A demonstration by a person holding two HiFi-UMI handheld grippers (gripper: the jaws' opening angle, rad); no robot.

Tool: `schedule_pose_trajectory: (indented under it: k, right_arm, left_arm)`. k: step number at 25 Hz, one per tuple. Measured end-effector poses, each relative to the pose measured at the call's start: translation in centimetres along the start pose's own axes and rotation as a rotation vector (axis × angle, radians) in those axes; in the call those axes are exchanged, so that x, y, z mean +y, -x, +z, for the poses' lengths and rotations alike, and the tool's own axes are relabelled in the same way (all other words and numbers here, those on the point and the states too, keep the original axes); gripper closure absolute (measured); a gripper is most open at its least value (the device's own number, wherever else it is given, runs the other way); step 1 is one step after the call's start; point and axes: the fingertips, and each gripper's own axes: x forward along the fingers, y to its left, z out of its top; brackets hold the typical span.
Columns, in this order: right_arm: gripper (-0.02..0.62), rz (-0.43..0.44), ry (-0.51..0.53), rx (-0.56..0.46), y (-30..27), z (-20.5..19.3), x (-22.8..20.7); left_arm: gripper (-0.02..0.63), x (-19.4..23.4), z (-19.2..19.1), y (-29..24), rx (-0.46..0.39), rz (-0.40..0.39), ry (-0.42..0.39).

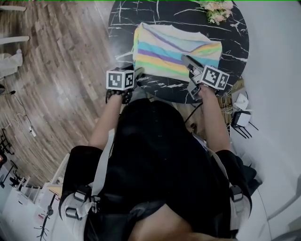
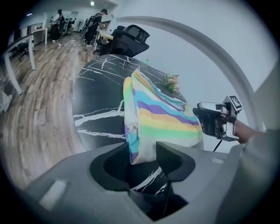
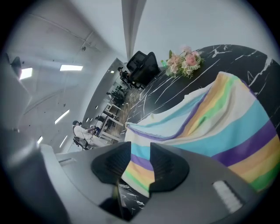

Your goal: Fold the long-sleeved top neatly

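Observation:
The long-sleeved top (image 1: 176, 49), striped in pastel bands, lies partly folded on a round black marble table (image 1: 122, 19). My left gripper (image 1: 138, 73) is at the top's near left corner by the table's edge. In the left gripper view its jaws stand apart around that corner of the top (image 2: 142, 148), with room beside the cloth. My right gripper (image 1: 188, 61) sits over the near right part of the top. In the right gripper view the striped cloth (image 3: 218, 127) fills the narrow gap between the pads of that gripper (image 3: 141, 168), which is shut on it.
A bunch of pink flowers (image 1: 216, 9) stands at the table's far right edge. Wooden floor (image 1: 56, 70) lies to the left, and a small stand with white items (image 1: 242, 115) is at the right. A black office chair (image 2: 131, 37) is beyond the table.

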Motion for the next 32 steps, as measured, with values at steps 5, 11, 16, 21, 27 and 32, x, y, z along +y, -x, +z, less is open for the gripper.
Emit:
schedule_pose_trajectory:
  k: [5, 11, 16, 21, 27, 32]
  right_arm:
    - [0.457, 0.018, 0.091, 0.085, -1.2, 0.0, 0.5]
    - [0.462, 0.029, 0.226, 0.161, -5.3, 0.0, 3.5]
    - [0.46, 0.011, 0.37, 0.207, -10.1, -0.4, 6.7]
    - [0.457, -0.07, 0.429, 0.205, -15.3, -0.6, 8.8]
    - [0.425, -0.193, 0.483, 0.189, -19.7, -0.2, 9.2]
    - [0.411, -0.272, 0.512, 0.213, -21.6, -0.8, 9.1]
  left_arm:
    - [0.517, -0.2, -0.8, -0.5, 0.001, 0.043, 0.02]
    - [0.557, -0.8, -0.8, 0.2, -0.033, 0.002, 0.013]
    - [0.561, -1.0, -0.9, 1.3, -0.038, -0.047, -0.009]
    - [0.561, -0.9, -0.9, 2.4, -0.024, -0.085, -0.072]
    - [0.561, -0.6, -1.0, 2.7, 0.007, -0.146, -0.109]
    - [0.561, 0.0, -1.2, 3.1, 0.016, -0.181, -0.093]
